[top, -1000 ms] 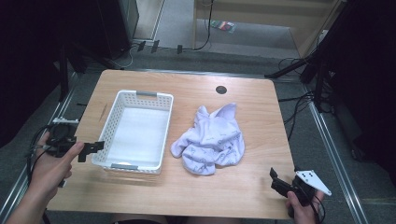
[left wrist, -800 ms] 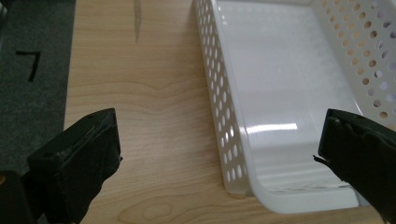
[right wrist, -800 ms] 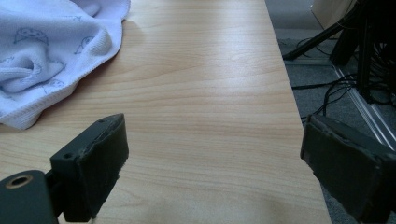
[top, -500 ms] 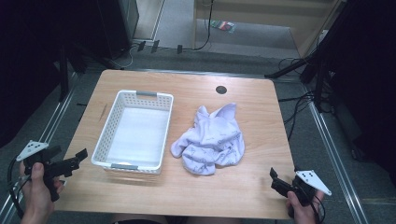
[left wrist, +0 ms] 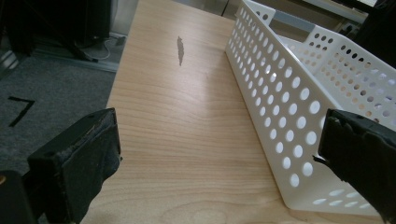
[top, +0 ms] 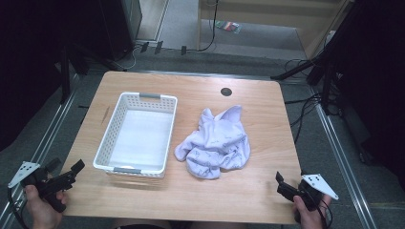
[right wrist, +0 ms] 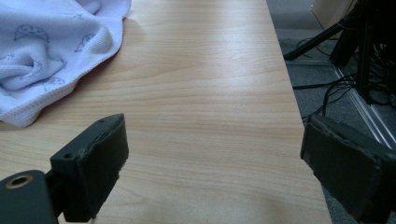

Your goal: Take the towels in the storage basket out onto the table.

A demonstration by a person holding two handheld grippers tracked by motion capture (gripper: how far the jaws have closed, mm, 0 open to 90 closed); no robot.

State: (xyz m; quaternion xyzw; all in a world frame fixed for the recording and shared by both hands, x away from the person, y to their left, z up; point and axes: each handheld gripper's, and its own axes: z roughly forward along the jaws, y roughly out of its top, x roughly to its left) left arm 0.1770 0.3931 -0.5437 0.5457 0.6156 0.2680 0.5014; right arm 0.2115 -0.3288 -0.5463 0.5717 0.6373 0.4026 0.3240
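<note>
**Cloth loose at mid-table, both grippers spread and empty at the near corners**

Where the tabletop (top: pixel 200 200) is widest, a pale lavender-white cloth (top: pixel 215 145) lies crumpled in a heap, slightly right of centre, printed with small dark figures. It touches neither gripper. Just to its left, with a narrow strip of bare wood between them, stands a white perforated basket (top: pixel 114 125), oblong, with grey handle strips at its near and far ends and nothing inside it. A small dark round grommet (top: pixel 226 91) sits in the wood beyond the cloth, toward the far edge.

At the near right corner the right gripper (top: pixel 285 187) is held in a hand (top: pixel 310 217) at the table's edge, well apart from the cloth. In the right gripper view its fingers (right wrist: pixel 95 163) stand wide apart with only bare wood between them, and the cloth's hem lies ahead and to the left of the left finger, clear of it.

At the near left corner the left gripper (top: pixel 71 172) is held by the other hand (top: pixel 43 210), just off the tabletop's edge and near the basket's near left corner. In the left gripper view its fingers (left wrist: pixel 81 163) are likewise spread and grasp nothing; the basket's perforated side wall runs past the right-hand finger, and a dark mark (left wrist: pixel 180 49) shows on the wood farther off.

Grey carpeted floor (top: pixel 363 176) and cables surround the table.
</note>
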